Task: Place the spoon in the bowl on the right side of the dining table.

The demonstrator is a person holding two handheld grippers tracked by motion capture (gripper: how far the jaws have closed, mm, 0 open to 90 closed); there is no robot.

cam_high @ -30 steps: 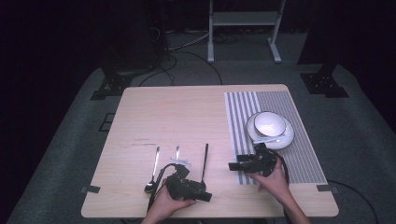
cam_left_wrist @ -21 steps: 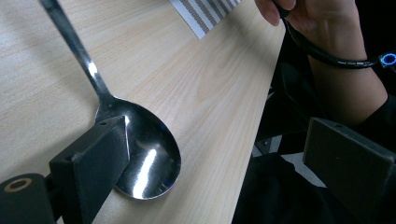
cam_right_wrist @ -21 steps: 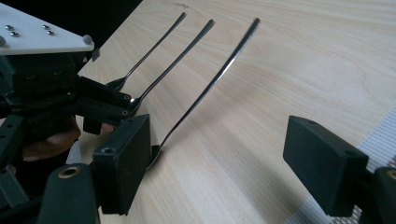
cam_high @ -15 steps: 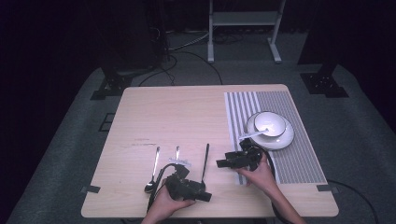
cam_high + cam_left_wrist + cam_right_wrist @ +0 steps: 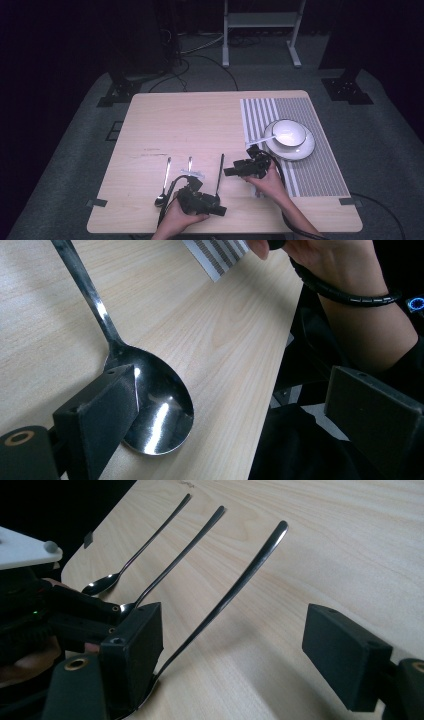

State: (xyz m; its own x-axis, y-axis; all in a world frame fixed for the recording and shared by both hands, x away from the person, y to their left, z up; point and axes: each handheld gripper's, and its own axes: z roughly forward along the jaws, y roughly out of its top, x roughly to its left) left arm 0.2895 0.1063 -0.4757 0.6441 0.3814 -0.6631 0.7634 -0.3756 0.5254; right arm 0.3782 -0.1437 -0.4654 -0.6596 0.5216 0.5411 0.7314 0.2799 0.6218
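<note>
The big spoon (image 5: 219,172) is lying flat on the near tabletop (image 5: 200,120), between the wide-apart jaws of the right gripper (image 5: 231,171), so it should be squeezed gently at the handle, while the left gripper (image 5: 221,210), also wide apart, is kept away.

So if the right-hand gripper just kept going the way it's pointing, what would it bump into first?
Probably the rightmost spoon. In the right gripper view the right gripper has its fingers open, with that spoon's handle running up between them across the table. Depth is hard to judge; the left gripper sits just beyond.
</note>
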